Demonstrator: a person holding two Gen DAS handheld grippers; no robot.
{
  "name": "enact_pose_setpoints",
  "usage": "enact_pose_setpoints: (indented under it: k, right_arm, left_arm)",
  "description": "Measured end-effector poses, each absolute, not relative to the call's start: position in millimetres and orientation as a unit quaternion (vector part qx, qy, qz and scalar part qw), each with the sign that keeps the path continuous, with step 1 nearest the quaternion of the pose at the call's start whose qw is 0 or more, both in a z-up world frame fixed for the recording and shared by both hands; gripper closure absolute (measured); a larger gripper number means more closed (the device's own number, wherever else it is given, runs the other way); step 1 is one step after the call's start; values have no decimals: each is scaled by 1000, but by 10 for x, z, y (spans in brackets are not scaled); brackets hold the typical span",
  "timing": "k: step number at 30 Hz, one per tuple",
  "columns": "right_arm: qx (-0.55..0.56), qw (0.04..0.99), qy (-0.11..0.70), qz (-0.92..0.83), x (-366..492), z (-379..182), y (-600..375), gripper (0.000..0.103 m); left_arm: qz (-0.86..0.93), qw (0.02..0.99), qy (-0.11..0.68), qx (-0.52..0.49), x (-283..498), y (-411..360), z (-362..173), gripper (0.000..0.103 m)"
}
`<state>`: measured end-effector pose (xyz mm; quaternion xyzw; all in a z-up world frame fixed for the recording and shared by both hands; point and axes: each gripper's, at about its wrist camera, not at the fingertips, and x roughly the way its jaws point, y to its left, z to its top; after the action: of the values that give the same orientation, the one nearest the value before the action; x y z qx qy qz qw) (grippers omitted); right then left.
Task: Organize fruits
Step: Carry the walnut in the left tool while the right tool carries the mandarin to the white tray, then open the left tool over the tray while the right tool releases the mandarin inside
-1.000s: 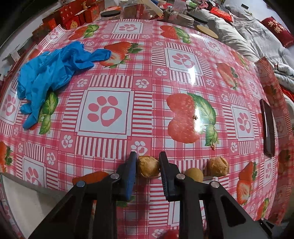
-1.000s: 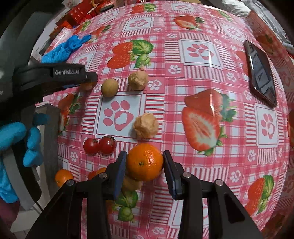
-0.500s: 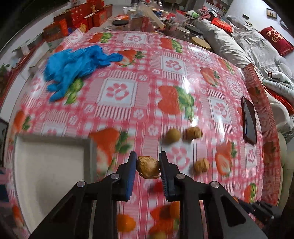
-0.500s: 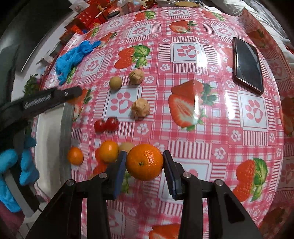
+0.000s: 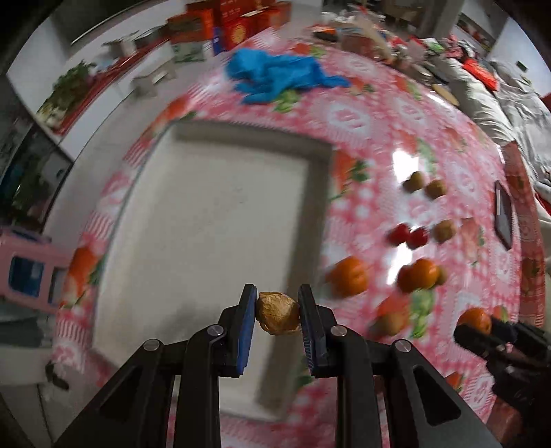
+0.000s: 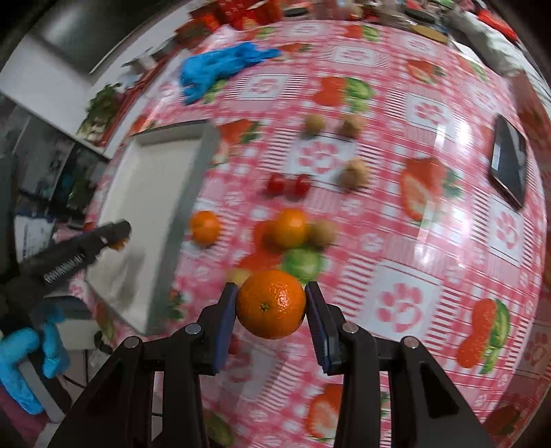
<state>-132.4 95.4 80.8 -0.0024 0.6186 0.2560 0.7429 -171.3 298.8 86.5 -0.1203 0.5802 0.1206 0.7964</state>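
Observation:
My left gripper is shut on a wrinkled brown walnut and hangs over the near part of a white tray. An orange is clamped in my right gripper, above the table beside the tray. Loose fruit lies on the tablecloth right of the tray: oranges, two cherry tomatoes, several walnuts and a small brown fruit. The left gripper shows from the side in the right wrist view, held by a blue-gloved hand.
A crumpled blue glove lies beyond the tray. A dark phone rests near the table's right edge. Red boxes and clutter line the far end. The right gripper's tip shows at the right of the left wrist view.
The left gripper has carried the walnut leftward and up, from the bare tablecloth to above the white tray. The right gripper has lifted the orange and shifted toward the tray.

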Motion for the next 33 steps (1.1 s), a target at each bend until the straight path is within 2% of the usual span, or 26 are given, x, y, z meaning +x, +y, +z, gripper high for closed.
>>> enact_pose_setpoints:
  k: [13,27,28,31,33]
  right_arm:
    - [-31,714,634,294,-1656,646,2264,60]
    - [-72,679,675,279,-1816,292,2625,59]
    - [-71,678,676,280,-1817,289,2629,58]
    - [-71,677,675,284,-1809,285,2684,41]
    - [-77,678,673,285,-1821,295,2738,40]
  left_arm:
    - [122,782,602,-104,-2074,3826,541,77]
    - [110,766,626,-92,-2070,4044,210,76]
    - [109,765,628,-95,-2076,4063,194,76]
    - [105,760,634,-100,-2074,4108,150,76]
    - [101,761,634,-98,-2078,4132,150,76]
